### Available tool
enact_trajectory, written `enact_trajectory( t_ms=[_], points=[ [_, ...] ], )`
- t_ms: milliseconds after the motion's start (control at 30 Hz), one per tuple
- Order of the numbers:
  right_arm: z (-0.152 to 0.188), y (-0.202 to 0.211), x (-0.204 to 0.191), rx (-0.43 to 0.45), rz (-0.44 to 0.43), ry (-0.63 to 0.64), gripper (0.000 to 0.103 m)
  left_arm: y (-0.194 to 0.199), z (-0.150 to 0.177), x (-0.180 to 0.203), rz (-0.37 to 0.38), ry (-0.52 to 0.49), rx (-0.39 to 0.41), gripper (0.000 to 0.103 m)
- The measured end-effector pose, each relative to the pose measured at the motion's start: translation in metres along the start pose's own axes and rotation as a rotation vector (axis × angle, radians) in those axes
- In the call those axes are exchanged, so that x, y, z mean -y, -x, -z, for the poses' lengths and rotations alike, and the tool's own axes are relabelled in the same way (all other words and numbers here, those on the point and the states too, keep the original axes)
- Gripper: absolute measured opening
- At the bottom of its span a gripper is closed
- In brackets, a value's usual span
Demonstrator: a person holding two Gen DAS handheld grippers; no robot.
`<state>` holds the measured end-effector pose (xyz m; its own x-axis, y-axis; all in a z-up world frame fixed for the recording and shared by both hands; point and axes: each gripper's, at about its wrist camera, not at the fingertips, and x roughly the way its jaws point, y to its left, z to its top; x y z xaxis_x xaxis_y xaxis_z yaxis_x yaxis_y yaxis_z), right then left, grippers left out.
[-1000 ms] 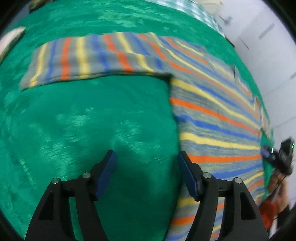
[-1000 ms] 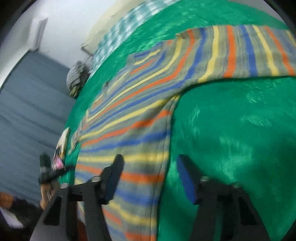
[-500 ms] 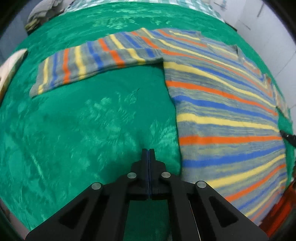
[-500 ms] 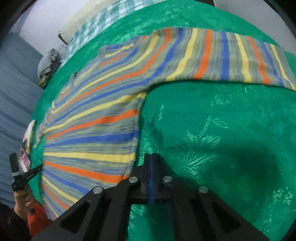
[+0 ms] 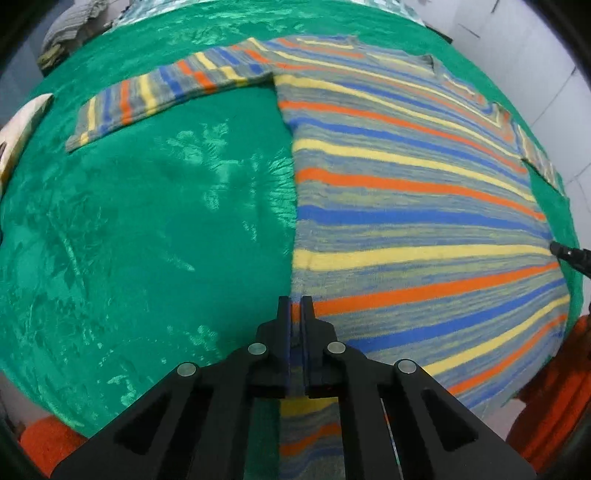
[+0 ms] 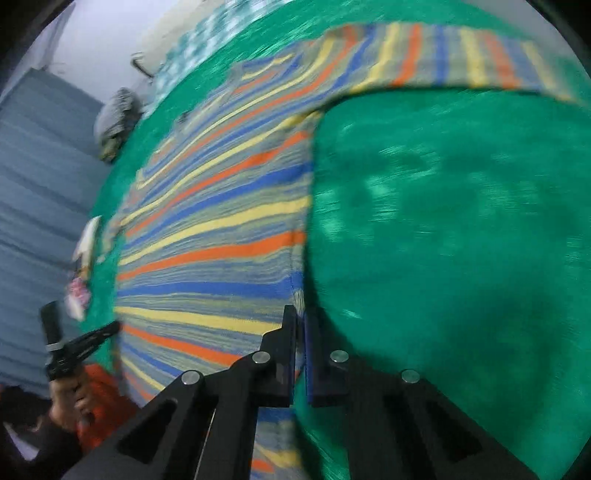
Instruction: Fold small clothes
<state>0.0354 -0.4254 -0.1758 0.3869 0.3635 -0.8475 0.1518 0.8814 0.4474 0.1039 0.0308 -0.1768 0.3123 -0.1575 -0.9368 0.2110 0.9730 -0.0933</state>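
A striped sweater (image 5: 406, 206) in orange, blue, yellow and grey lies flat on a green blanket (image 5: 147, 240), sleeves spread out. My left gripper (image 5: 295, 306) is shut on the sweater's left side edge near the hem. In the right wrist view the same sweater (image 6: 221, 251) fills the left half. My right gripper (image 6: 300, 314) is shut on its right side edge near the hem. The other hand's gripper (image 6: 81, 347) shows at the far left of that view, and the right gripper's tip (image 5: 569, 254) shows at the left view's right edge.
A grey bundle of cloth (image 6: 118, 118) lies at the blanket's far end. A checked sheet (image 5: 258, 7) lies beyond the blanket. A cream object (image 5: 18, 125) sits at the left edge. The person's orange clothing (image 5: 546, 398) is close by.
A second ago both grippers were open over the blanket. They then shut, and each has shifted sideways onto a side edge of the sweater and holds it.
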Motion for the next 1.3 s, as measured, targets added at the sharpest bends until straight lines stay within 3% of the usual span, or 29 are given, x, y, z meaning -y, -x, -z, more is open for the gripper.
enact_trajectory(
  t_ms=[133, 233, 267, 300, 333, 367, 400, 467, 600, 733, 900, 1300],
  points=[
    [0.003, -0.018, -0.006, -0.003, 0.099, 0.041, 0.002, -0.007, 0.003, 0.001, -0.029, -0.001, 0.023, 0.003],
    [0.008, -0.012, -0.017, 0.038, 0.119, 0.077, 0.004, 0.002, 0.013, -0.003, -0.003, 0.045, 0.064, 0.013],
    [0.011, -0.008, -0.019, 0.053, 0.112, 0.086, 0.013, 0.012, 0.026, -0.014, 0.007, 0.061, 0.069, 0.028],
    [0.015, -0.001, -0.021, 0.073, 0.12, 0.09, 0.028, 0.018, 0.03, -0.015, 0.012, 0.076, 0.082, 0.039],
    [0.019, 0.008, -0.025, 0.107, 0.134, 0.097, 0.039, 0.025, 0.035, -0.016, 0.01, 0.087, 0.109, 0.062],
    [0.024, 0.018, -0.028, 0.148, 0.148, 0.106, 0.057, 0.028, 0.038, -0.015, 0.004, 0.094, 0.136, 0.076],
    [0.031, 0.03, -0.031, 0.201, 0.17, 0.119, 0.062, 0.035, 0.044, -0.016, -0.008, 0.105, 0.172, 0.079],
    [0.042, 0.047, -0.039, 0.273, 0.189, 0.137, 0.062, 0.042, 0.054, -0.018, -0.016, 0.121, 0.206, 0.081],
    [0.059, 0.055, -0.072, 0.345, 0.134, 0.216, 0.064, 0.042, 0.058, -0.02, -0.057, 0.118, 0.216, 0.081],
    [0.077, 0.035, -0.115, 0.346, 0.178, 0.427, 0.065, 0.041, 0.066, -0.026, -0.102, 0.102, 0.227, 0.083],
    [0.085, 0.01, -0.126, 0.303, 0.202, 0.507, 0.065, 0.036, 0.067, -0.03, -0.13, 0.109, 0.229, 0.083],
    [0.08, 0.01, -0.108, 0.329, 0.251, 0.429, 0.065, 0.036, 0.063, -0.035, -0.219, 0.113, 0.244, 0.085]
  ],
)
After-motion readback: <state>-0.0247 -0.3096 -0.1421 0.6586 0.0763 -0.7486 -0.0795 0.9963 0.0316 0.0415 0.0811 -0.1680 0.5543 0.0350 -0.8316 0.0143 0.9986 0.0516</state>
